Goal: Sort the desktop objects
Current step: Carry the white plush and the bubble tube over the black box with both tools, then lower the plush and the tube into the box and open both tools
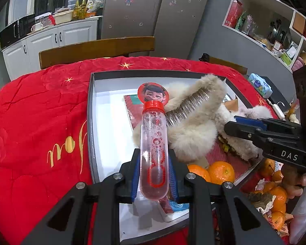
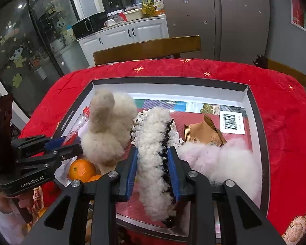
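My left gripper (image 1: 154, 175) is shut on a clear bubble-wand tube (image 1: 154, 140) with a red cap and a round cartoon-face top. It holds the tube over the left part of a black-rimmed box (image 1: 90, 122) with a white inside. My right gripper (image 2: 154, 167) is shut on a white fluffy hair clip (image 2: 153, 143) with black teeth, low over the box's near side. A beige fluffy hair clip (image 2: 106, 128) lies in the box between the two grippers. In the left wrist view the right gripper (image 1: 231, 123) comes in from the right, beside the beige clip (image 1: 193, 126).
In the box lie a pink fluffy piece (image 2: 224, 163), a brown snack packet (image 2: 202, 130), a book with a barcode (image 2: 230, 120) and two oranges (image 1: 220, 171). More oranges (image 1: 275, 194) and a blue pencil case (image 1: 260, 85) sit outside it on the red cloth (image 1: 40, 122). A wooden chair back (image 1: 95, 51) stands behind the table.
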A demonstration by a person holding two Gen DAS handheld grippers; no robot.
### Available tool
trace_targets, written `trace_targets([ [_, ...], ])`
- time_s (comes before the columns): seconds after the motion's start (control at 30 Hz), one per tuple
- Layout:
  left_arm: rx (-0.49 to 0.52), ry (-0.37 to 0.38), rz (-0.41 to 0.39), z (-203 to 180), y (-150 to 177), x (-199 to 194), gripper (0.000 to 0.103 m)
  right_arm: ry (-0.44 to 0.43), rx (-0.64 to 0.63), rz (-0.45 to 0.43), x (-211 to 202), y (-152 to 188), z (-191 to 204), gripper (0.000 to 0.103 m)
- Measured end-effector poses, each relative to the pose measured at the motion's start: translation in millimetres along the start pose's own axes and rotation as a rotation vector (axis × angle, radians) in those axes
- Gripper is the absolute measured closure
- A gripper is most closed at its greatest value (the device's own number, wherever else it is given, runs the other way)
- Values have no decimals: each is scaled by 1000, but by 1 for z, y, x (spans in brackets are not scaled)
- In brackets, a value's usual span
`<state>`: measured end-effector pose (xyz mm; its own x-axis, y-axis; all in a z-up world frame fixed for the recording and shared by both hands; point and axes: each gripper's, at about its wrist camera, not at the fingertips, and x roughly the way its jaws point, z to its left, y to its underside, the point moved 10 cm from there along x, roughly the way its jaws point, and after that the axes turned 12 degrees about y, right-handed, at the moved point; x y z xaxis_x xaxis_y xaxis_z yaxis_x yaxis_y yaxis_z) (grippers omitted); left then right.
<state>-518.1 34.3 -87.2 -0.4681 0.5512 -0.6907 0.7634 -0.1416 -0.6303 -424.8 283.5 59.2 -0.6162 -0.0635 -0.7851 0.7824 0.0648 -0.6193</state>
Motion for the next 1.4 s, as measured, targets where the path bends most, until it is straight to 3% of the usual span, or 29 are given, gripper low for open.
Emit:
trace_targets([
  [0.37,32,-44,16,-1,5,0,77,-2,-3,1,0,1,1,74],
  [0.63,32,-50,21,-1,5,1,77,-106,38,24,-3,2,9,70],
  [0.8,64,-93,26,-5,2,-1,76,-119,31,27,-6,3,13,61],
  [0.87,96,-108,14,-12,-1,-7,63,-130,36,33,-7,3,14,58],
  [0.93,104,-117,6,-17,-4,-12,37,-138,42,33,-9,2,13,51],
  [0.97,111,-116,5,-20,-4,-14,31,-144,47,30,-11,1,13,46],
  [1.03,119,-108,-2,-24,-7,-18,7,-139,44,3,-16,-3,11,32],
  [1.07,116,-101,-8,-26,-8,-20,1,-132,41,-14,-19,-5,10,21],
  [1.1,115,-97,-14,-27,-9,-22,0,-124,37,-39,-23,-8,10,6],
  [1.13,113,-91,-23,-28,-11,-25,0,-123,35,-73,-29,-13,9,0],
  [1.23,109,-91,-35,-28,-14,-30,0,-126,40,-157,-46,-21,8,0],
  [1.4,102,-99,-51,-26,-20,-37,0,-120,13,-185,-55,-24,12,0],
])
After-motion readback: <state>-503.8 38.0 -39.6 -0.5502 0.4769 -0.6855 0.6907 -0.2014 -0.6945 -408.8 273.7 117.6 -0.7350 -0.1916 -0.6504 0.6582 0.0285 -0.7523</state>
